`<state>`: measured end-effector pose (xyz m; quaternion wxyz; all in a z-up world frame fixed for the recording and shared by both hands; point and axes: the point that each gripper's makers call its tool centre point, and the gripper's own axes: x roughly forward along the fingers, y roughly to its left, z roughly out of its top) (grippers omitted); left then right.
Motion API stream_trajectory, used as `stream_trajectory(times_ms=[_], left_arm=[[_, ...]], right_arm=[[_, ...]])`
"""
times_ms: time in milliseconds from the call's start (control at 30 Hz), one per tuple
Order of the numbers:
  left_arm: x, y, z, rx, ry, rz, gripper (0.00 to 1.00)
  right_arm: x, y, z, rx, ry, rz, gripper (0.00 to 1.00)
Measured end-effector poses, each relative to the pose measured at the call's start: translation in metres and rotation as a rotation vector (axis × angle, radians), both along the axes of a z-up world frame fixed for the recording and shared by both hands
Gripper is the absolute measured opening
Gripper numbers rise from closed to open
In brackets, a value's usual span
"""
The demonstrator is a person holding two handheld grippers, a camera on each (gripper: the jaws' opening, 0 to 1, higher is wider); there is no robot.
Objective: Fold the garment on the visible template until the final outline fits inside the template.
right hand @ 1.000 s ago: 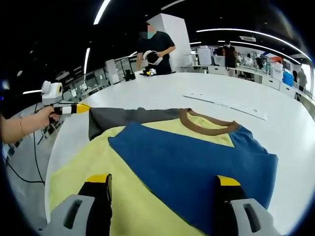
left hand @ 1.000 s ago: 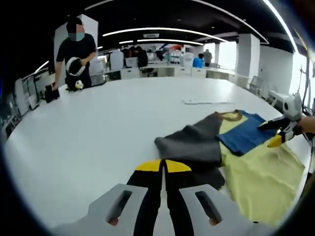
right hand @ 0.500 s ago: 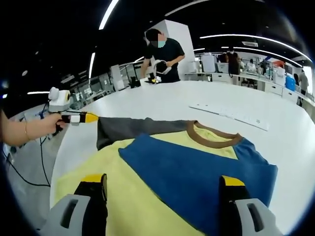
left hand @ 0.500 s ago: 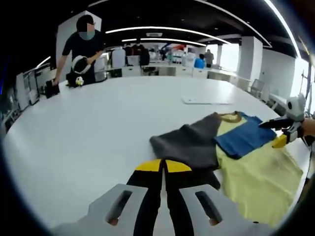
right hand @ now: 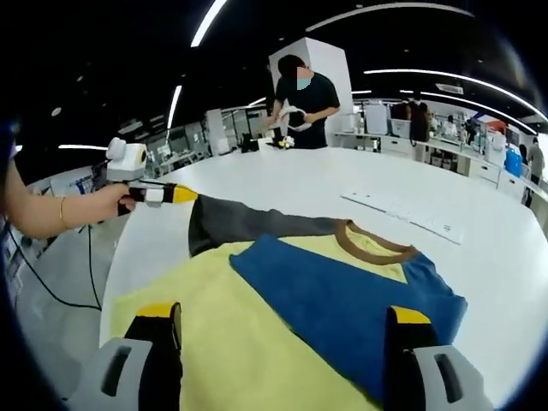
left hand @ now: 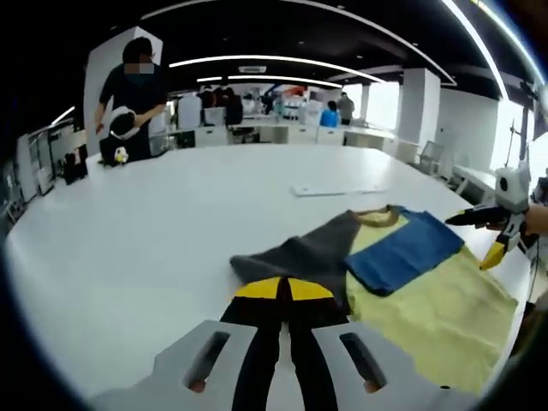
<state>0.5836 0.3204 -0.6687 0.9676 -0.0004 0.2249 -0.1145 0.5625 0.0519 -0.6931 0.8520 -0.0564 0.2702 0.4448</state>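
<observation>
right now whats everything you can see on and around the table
garment: one, yellow body, brown collar, blue sleeve folded over the middle, grey sleeve pulled out sideways, on the white table
table: one, white, large
flat white sheet: one, on the table beyond the collar
standing person: one, dark top, at the far table edge, holding something white
left gripper: jaws shut, yellow tips at the grey sleeve
right gripper: jaws open, wide apart over the yellow body
hand: one, holding the left gripper
</observation>
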Motion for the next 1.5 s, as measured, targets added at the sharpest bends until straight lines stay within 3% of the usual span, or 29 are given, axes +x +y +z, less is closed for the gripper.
stream_trajectory(times_ms=[367, 567, 733, 933, 1233, 1500], left_arm=[[0.006, -0.067, 0.021, -0.005, -0.052, -0.162, 0.0], [0.008, -0.101, 0.014, -0.032, -0.037, -0.201, 0.0], [0.004, -0.13, -0.002, -0.013, -0.009, -0.251, 0.0], [-0.005, -0.148, -0.028, -0.001, 0.044, -0.275, 0.0], [-0.016, -0.156, -0.06, 0.033, 0.123, -0.315, 0.0], [-0.018, -0.16, -0.042, 0.075, 0.033, -0.372, 0.07]], right_arm=[[-0.022, -0.009, 0.03, 0.032, -0.041, 0.023, 0.99], [-0.035, -0.02, 0.041, 0.04, -0.064, 0.016, 0.99], [-0.048, -0.033, 0.045, 0.041, -0.064, 0.007, 0.99], [-0.063, -0.043, 0.043, 0.052, -0.043, -0.008, 0.99], [-0.081, -0.051, 0.036, 0.022, -0.029, -0.018, 0.99], [-0.087, -0.054, 0.034, 0.007, -0.028, -0.016, 0.99]])
